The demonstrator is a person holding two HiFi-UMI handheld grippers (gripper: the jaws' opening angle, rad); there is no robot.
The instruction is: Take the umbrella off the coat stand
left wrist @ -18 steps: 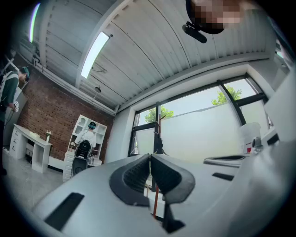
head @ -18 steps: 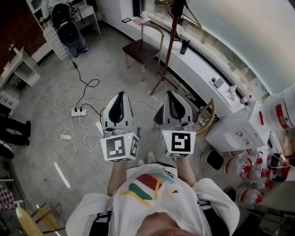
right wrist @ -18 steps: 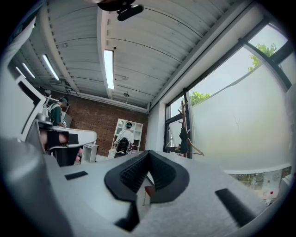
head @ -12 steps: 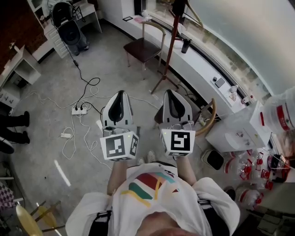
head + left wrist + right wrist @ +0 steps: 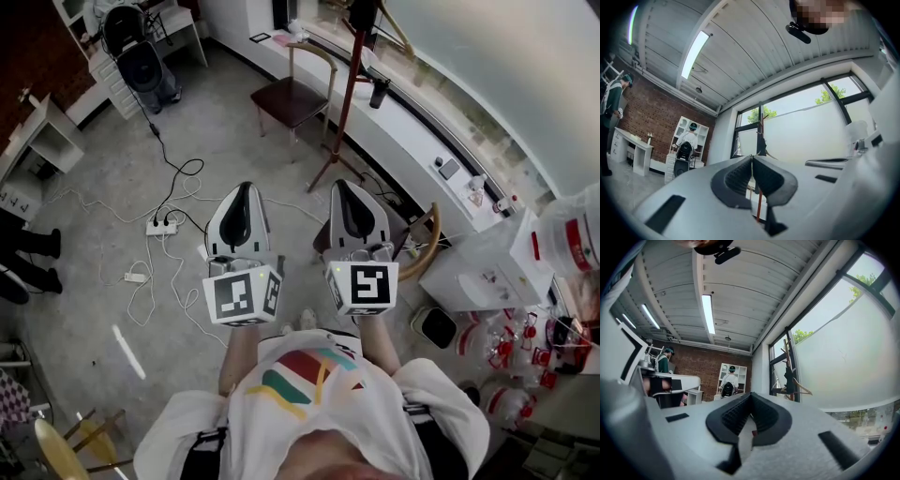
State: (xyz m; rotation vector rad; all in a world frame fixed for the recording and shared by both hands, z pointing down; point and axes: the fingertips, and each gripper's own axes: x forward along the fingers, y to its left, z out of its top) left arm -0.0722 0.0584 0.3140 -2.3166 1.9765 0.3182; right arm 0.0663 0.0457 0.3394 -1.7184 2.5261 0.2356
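Observation:
The coat stand (image 5: 347,89) has a red pole and stands on the floor by the window ledge, well ahead of both grippers. A dark folded thing, apparently the umbrella (image 5: 789,377), hangs near its top; in the left gripper view the umbrella (image 5: 761,144) shows just above the jaws. My left gripper (image 5: 238,195) and right gripper (image 5: 346,191) are held side by side at chest height, pointing toward the stand and far from it. In their own views, the left gripper (image 5: 752,157) and right gripper (image 5: 750,395) have their pads together with nothing between them.
A wooden chair (image 5: 291,98) stands left of the stand, and another chair (image 5: 424,239) is near my right gripper. A power strip and cables (image 5: 159,227) lie on the floor at left. The window ledge (image 5: 412,141) runs along the right. A person's legs (image 5: 23,253) are at the left edge.
Both grippers have kept their place and stay shut. The person's legs at the left edge have shifted a little.

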